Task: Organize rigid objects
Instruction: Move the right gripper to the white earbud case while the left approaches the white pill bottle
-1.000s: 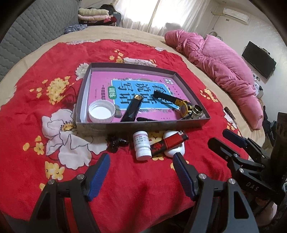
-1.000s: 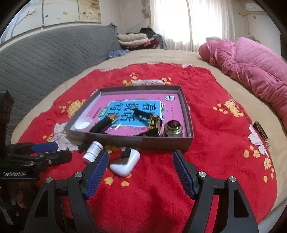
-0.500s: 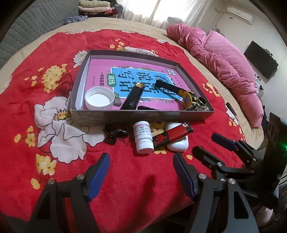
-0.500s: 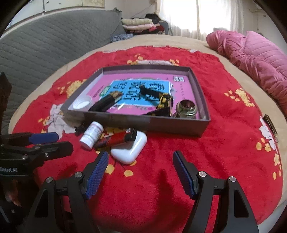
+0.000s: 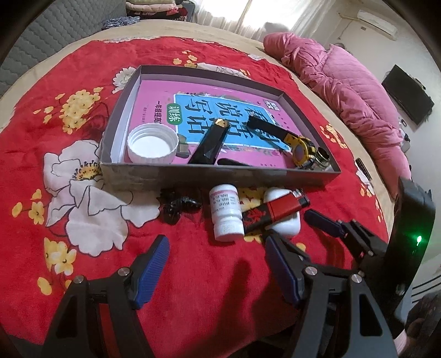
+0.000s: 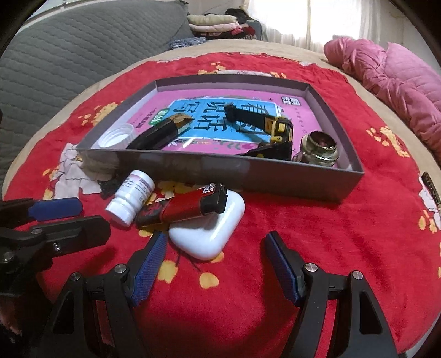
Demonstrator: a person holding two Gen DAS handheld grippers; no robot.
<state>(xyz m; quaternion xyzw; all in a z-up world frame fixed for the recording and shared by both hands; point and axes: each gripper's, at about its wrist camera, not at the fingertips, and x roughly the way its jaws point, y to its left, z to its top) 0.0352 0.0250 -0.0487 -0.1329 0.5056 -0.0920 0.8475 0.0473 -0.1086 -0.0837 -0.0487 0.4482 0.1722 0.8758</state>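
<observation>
A grey box (image 5: 220, 176) (image 6: 209, 168) on the red flowered blanket holds a pink book, a white cap (image 5: 152, 143), a black bar (image 5: 210, 141), a yellow tape measure (image 6: 278, 126) and a brass jar (image 6: 319, 148). In front of the box lie a white pill bottle (image 5: 226, 212) (image 6: 131, 197), a red lighter (image 5: 275, 210) (image 6: 183, 210) resting on a white earbud case (image 6: 209, 234), and a small black clip (image 5: 179, 206). My left gripper (image 5: 217, 264) is open just short of the bottle. My right gripper (image 6: 215, 260) is open, its left finger beside the case.
A pink quilt (image 5: 347, 82) lies at the bed's right side, and a grey padded headboard (image 6: 69, 55) at the left. Folded clothes (image 6: 215, 23) sit at the back. A small dark strip (image 6: 432, 190) lies on the blanket right of the box.
Both grippers have moved forward and down toward the loose objects in front of the box. Nothing on the blanket has shifted; both stay open.
</observation>
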